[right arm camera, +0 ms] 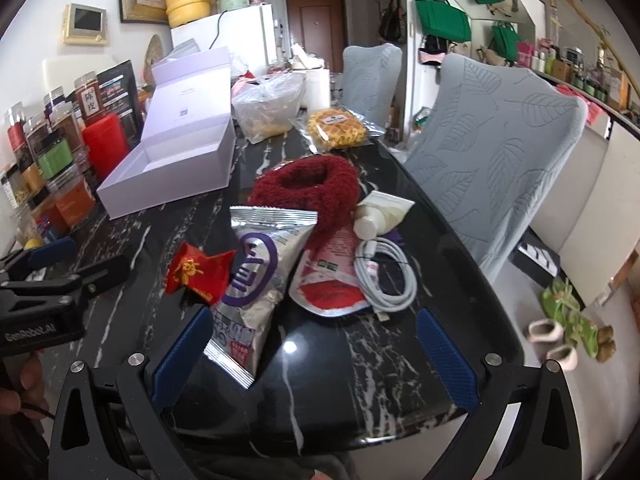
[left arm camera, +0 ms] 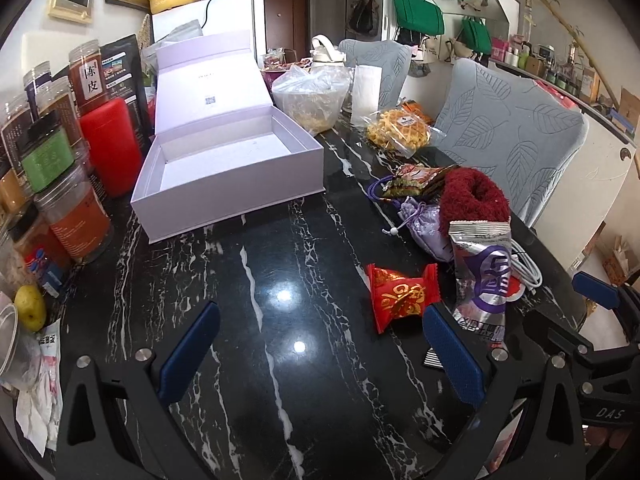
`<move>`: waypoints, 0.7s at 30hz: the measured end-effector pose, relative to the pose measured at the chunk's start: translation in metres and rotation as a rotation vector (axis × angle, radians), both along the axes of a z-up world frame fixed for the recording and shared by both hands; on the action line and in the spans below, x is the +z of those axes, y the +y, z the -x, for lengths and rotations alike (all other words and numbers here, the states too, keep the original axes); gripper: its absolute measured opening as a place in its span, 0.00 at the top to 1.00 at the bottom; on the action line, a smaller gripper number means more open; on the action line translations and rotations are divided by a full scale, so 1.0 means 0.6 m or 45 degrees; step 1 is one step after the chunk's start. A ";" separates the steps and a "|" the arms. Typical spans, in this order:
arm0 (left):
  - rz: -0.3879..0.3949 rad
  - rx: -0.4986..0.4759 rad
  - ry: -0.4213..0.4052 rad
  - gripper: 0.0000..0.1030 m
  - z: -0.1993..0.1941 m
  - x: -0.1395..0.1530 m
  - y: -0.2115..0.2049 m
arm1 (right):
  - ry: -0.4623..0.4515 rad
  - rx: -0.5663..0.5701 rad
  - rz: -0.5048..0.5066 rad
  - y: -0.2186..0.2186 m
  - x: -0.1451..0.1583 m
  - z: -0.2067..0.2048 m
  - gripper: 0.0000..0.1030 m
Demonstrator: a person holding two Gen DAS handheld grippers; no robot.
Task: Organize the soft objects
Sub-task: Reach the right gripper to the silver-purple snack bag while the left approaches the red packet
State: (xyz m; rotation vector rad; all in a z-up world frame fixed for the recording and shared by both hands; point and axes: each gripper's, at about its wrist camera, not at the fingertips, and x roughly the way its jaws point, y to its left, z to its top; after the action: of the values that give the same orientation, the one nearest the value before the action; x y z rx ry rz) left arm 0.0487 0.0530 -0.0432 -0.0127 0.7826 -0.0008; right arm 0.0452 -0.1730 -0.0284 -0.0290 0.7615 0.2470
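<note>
Your left gripper [left arm camera: 320, 356] hangs low over the black marble tabletop [left arm camera: 280, 240] with its blue pads spread wide and nothing between them. Your right gripper [right arm camera: 314, 354] is just as wide apart and holds nothing, though the bottom corner of the silver snack bag [right arm camera: 256, 280] lies just inside its left pad.

Take the open white box [left arm camera: 224, 160] as your landmark: it sits on the far left of the tabletop with its lid standing up behind it and its inside bare. The soft things lie well to the right of the box, in a loose heap near the tabletop's right edge. The dark red fuzzy scarf [right arm camera: 316, 188] is curled in a ring at the back of that heap. A lilac drawstring pouch [left arm camera: 424, 224] lies just beside it on the box side, touching it. The silver snack bag leans over the scarf's near end, and a small red sweet packet [right arm camera: 200, 270] sits against the bag on the side toward the box. On the side away from the box are a red-and-silver sachet [right arm camera: 332, 284], a coiled white cable [right arm camera: 388, 276] and a white tube [right arm camera: 380, 212].

Left of the box stand a red canister [left arm camera: 110, 144] and a cluster of jars [left arm camera: 60, 184].
</note>
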 end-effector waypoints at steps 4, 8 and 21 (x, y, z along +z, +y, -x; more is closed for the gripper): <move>-0.023 -0.009 0.002 0.00 -0.015 -0.007 0.006 | 0.034 0.027 -0.036 0.015 -0.008 -0.024 0.02; -0.050 -0.021 0.000 0.00 -0.022 -0.012 0.008 | 0.069 0.037 -0.037 0.031 -0.019 -0.045 0.12; 0.053 -0.054 0.008 0.00 -0.039 -0.019 0.028 | 0.205 0.096 -0.087 0.053 -0.051 -0.080 0.62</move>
State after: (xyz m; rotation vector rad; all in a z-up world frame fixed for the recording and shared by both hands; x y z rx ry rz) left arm 0.0722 0.0696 -0.0543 -0.0356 0.7890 -0.0575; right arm 0.0929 -0.1414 -0.0590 0.0268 0.9125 0.3501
